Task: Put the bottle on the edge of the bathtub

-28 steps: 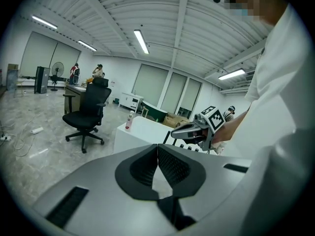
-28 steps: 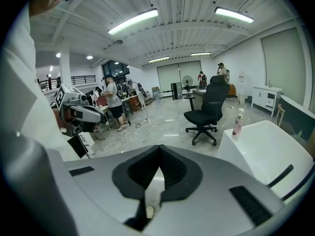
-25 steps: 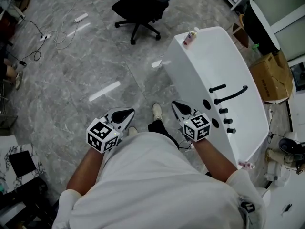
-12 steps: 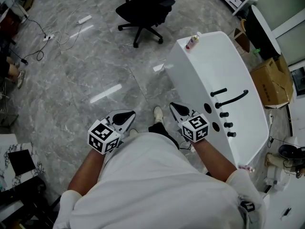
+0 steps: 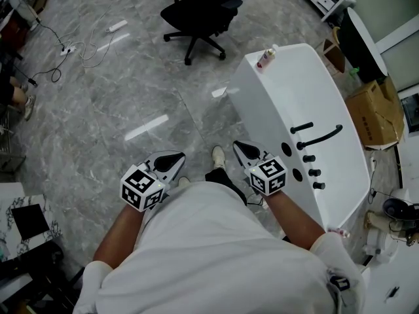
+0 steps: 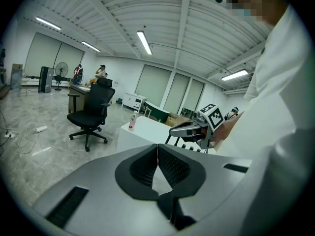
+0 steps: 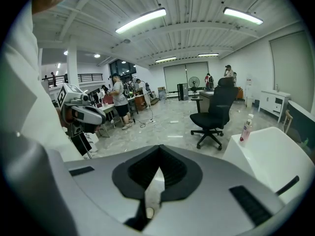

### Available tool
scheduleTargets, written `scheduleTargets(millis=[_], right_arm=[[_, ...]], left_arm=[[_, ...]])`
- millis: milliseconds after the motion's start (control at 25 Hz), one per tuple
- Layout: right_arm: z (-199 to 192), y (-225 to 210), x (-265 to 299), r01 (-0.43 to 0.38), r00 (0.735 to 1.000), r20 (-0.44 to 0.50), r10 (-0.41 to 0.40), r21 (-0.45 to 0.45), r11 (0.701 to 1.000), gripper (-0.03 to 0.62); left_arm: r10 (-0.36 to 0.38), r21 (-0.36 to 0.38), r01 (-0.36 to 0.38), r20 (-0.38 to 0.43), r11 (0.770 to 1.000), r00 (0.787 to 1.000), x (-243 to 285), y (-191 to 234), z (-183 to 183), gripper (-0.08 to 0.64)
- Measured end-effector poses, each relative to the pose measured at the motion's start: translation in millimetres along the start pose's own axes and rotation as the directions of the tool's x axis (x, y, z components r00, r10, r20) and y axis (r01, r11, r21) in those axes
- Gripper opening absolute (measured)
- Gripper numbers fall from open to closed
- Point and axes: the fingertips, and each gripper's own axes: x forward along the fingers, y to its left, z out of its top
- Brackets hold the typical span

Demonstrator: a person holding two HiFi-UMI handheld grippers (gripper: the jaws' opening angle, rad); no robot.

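A small pink bottle with a white cap stands upright on the far corner of the white bathtub's edge. It also shows as the bottle in the left gripper view and the bottle in the right gripper view. My left gripper is held close to the person's body over the floor, shut and empty. My right gripper hovers just left of the tub's near end, also shut with nothing in it. Both are far from the bottle. In the gripper views, the left gripper and the right gripper have their jaws closed together.
Black faucet fittings sit on the tub's right side. A black office chair stands beyond the tub on the grey marble floor. A cardboard box lies to the right, and a power strip with cables at the far left. Several people stand far off.
The head view has shifted a little, so the tub and chair sit slightly lower in the picture. Both grippers stay near the body, shut. The bottle has not moved.
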Motion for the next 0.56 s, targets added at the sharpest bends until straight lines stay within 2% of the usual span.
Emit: scheduleTargets(millis=[560], right_arm=[[0.7,-21.9,8.6,-0.005,1.0,-0.004,0.005,0.016,1.0,0.008]], left_arm=[[0.0,-0.005,0.0,-0.009,1.0,1.0,18.5,7.1,9.1,0.018]])
